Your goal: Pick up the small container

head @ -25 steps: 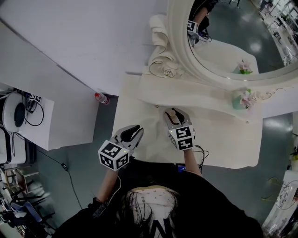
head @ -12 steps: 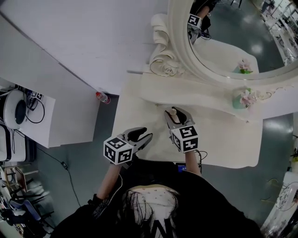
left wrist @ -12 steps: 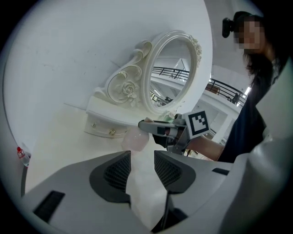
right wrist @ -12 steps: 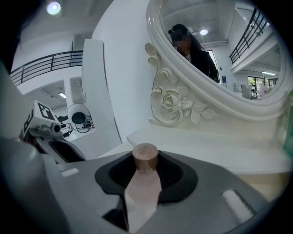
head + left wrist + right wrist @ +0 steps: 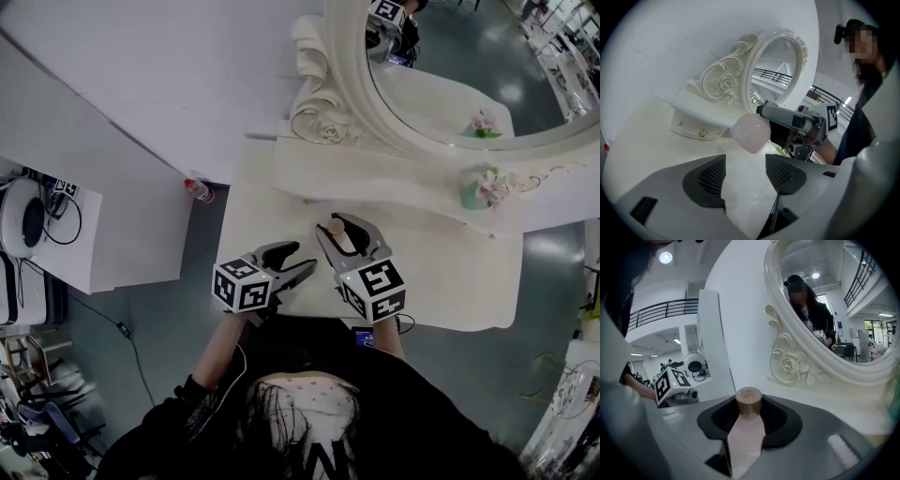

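The small container [image 5: 334, 228], a pale pink bottle with a brown cap, is gripped between the jaws of my right gripper [image 5: 336, 230] over the white vanity table [image 5: 450, 272]. In the right gripper view the container [image 5: 746, 427] stands between the dark pads with its cap up, and the right gripper [image 5: 750, 417] is shut on it. My left gripper [image 5: 302, 260] hovers at the table's front left edge, just left of the right one; its jaws are opening with nothing between them. From the left gripper [image 5: 746, 176] view the container [image 5: 751, 133] shows ahead, lifted off the table.
An ornate white mirror [image 5: 347, 84] stands at the back on a low drawer shelf [image 5: 375, 183]. A small flower pot [image 5: 480, 190] sits on the shelf's right. A red-capped bottle [image 5: 197, 190] lies left of the table. A white side table [image 5: 112, 225] stands at the left.
The left gripper's jaws went from shut to wide apart while it moved right, closer to the right gripper. The right gripper kept the container and shifted slightly left and nearer.
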`<state>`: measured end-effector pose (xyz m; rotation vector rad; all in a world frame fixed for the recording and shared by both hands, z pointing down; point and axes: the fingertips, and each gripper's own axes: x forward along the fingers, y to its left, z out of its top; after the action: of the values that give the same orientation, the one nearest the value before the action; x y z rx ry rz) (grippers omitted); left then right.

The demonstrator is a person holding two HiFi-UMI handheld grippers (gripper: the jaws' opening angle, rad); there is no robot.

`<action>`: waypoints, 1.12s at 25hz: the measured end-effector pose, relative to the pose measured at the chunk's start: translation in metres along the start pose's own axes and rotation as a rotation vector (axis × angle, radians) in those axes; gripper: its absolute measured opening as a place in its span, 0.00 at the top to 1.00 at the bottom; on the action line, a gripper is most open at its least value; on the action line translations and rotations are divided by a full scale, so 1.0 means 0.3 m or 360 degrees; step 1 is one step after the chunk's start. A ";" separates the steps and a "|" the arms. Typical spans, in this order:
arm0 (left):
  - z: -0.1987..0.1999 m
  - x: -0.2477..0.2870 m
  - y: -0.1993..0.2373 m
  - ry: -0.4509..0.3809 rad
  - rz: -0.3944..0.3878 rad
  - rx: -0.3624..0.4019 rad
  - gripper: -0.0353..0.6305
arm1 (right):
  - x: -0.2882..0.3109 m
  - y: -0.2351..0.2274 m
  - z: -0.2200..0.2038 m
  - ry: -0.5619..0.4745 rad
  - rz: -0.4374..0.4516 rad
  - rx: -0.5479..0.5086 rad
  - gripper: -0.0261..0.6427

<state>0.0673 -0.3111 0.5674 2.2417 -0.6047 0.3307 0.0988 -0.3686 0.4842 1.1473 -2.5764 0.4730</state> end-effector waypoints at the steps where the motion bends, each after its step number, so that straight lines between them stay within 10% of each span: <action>1: 0.006 0.009 -0.007 -0.0008 -0.0030 -0.0020 0.56 | -0.007 0.012 0.008 -0.0008 0.0013 -0.0003 0.75; 12: 0.019 0.009 -0.103 -0.0099 -0.0221 0.0016 0.54 | -0.044 0.133 0.007 -0.0015 0.0075 -0.0041 0.75; 28: -0.067 -0.292 -0.163 -0.0109 -0.0132 0.0241 0.54 | -0.089 0.459 0.057 -0.0088 0.0056 -0.0106 0.75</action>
<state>0.0170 -0.2397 0.5142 2.4240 -0.5357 0.2664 0.0099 -0.2709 0.4338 1.1090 -2.6421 0.3650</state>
